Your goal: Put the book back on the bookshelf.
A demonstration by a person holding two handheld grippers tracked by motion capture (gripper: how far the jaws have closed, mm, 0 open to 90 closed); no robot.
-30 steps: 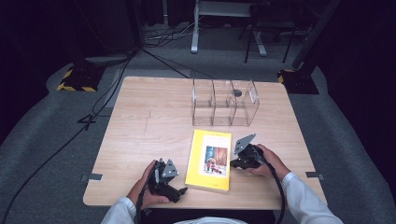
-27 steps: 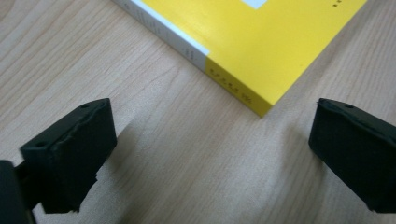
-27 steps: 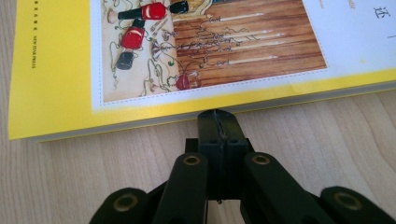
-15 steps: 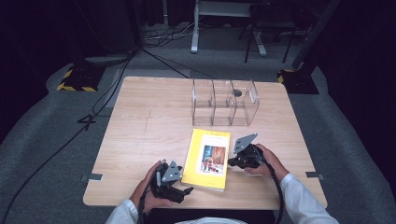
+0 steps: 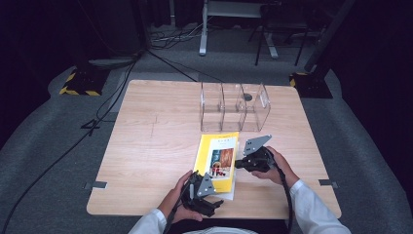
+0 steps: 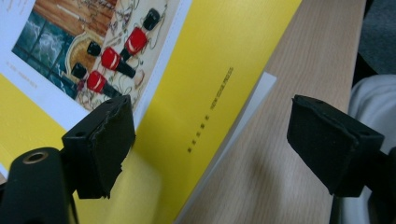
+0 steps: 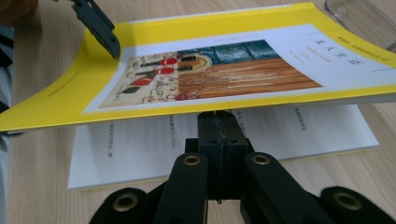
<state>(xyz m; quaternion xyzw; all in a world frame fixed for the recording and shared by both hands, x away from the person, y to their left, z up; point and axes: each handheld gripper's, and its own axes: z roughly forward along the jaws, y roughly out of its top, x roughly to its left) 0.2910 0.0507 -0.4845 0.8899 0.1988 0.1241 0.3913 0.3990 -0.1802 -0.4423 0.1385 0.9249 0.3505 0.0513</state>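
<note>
The yellow book (image 5: pixel 217 157) lies on my table (image 5: pixel 146 146), long axis running from me toward the clear organizer (image 5: pixel 234 105). My right tool (image 7: pixel 219 122), clenched, lifts its cover; my left tool (image 6: pixel 205 140) has been closing, released.

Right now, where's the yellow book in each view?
High view: yellow book lies low centre on the table, in front of the clear organiser.
Left gripper view: book fills upper left, its corner between the open jaws.
Right gripper view: lifted cover spans the top, white pages below.
Shared landmark: the cover picture with red figures.
</note>
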